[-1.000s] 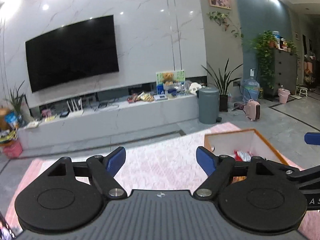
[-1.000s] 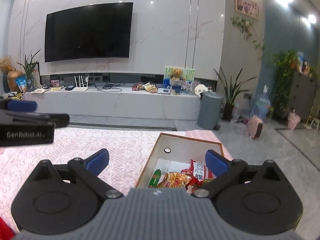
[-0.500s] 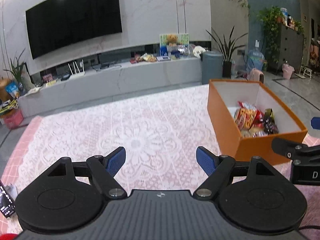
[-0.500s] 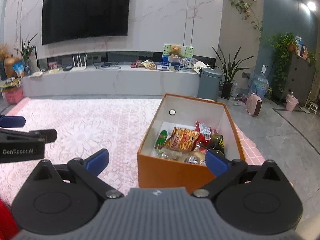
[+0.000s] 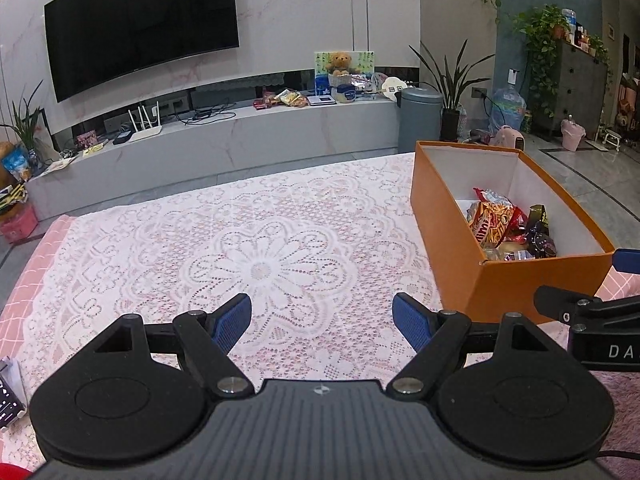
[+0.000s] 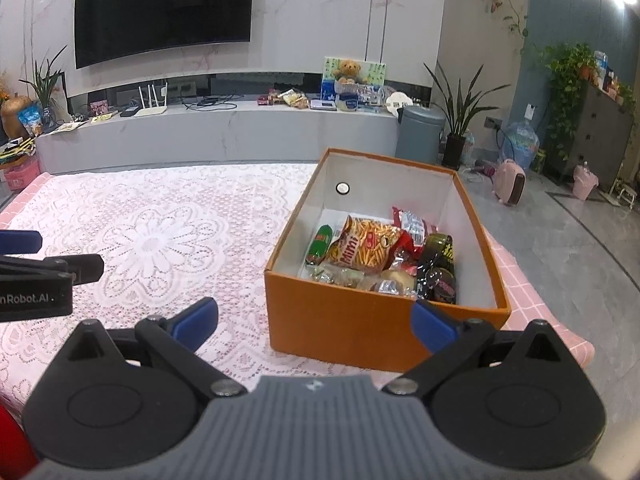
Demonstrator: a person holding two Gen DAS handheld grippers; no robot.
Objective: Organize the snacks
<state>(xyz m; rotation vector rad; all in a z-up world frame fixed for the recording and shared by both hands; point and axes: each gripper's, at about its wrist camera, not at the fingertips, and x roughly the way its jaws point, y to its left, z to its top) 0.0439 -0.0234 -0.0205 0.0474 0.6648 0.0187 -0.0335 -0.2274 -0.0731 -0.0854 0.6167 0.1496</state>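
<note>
Tongs gape; only right view shows green snack.

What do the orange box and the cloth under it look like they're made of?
The orange box looks like matte cardboard: thin straight walls, plain white inside. The cloth looks like white lace, with open holes and a flower pattern, laid over a pink checked layer.

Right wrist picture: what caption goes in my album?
Open right tongs face an orange box of snacks on a lace tablecloth.
</note>
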